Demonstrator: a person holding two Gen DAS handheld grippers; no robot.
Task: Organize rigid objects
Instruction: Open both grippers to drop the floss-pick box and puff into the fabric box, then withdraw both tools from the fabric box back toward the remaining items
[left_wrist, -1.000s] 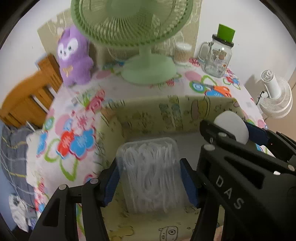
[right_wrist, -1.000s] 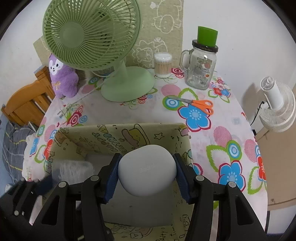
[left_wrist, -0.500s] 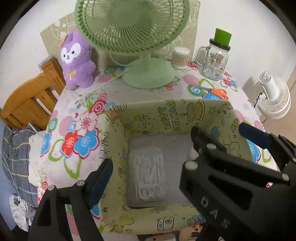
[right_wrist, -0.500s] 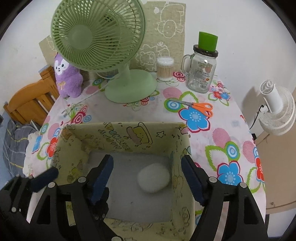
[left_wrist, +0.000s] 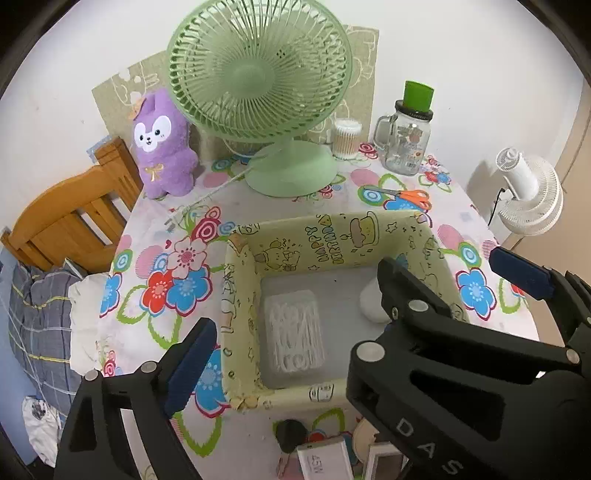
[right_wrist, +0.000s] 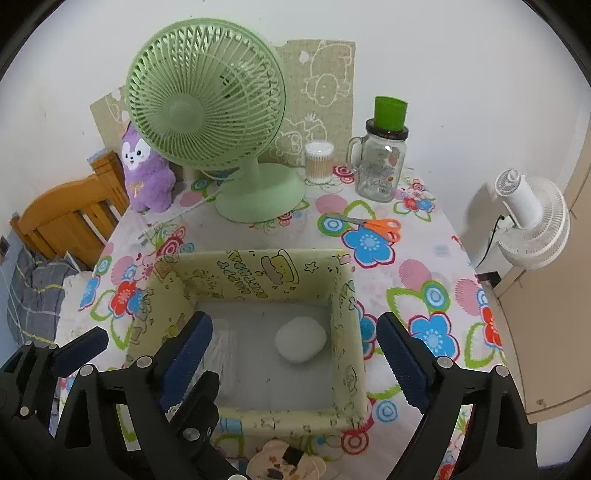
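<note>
A yellow cartoon-print storage box stands open on the flowered table. Inside lie a clear plastic case of white sticks at the left, partly hidden in the right wrist view, and a white rounded case at the right, half hidden in the left wrist view. My left gripper is open and empty above the box's near side. My right gripper is open and empty above the box; it also shows in the left wrist view.
A green desk fan, a purple plush, a cotton swab jar, a glass mug jar with a green lid and orange scissors stand behind the box. Small items lie at the table's near edge. A wooden chair stands left, a white fan right.
Both grippers opened, letting the clear case and the white case into the box, then rose and drew back toward me.
</note>
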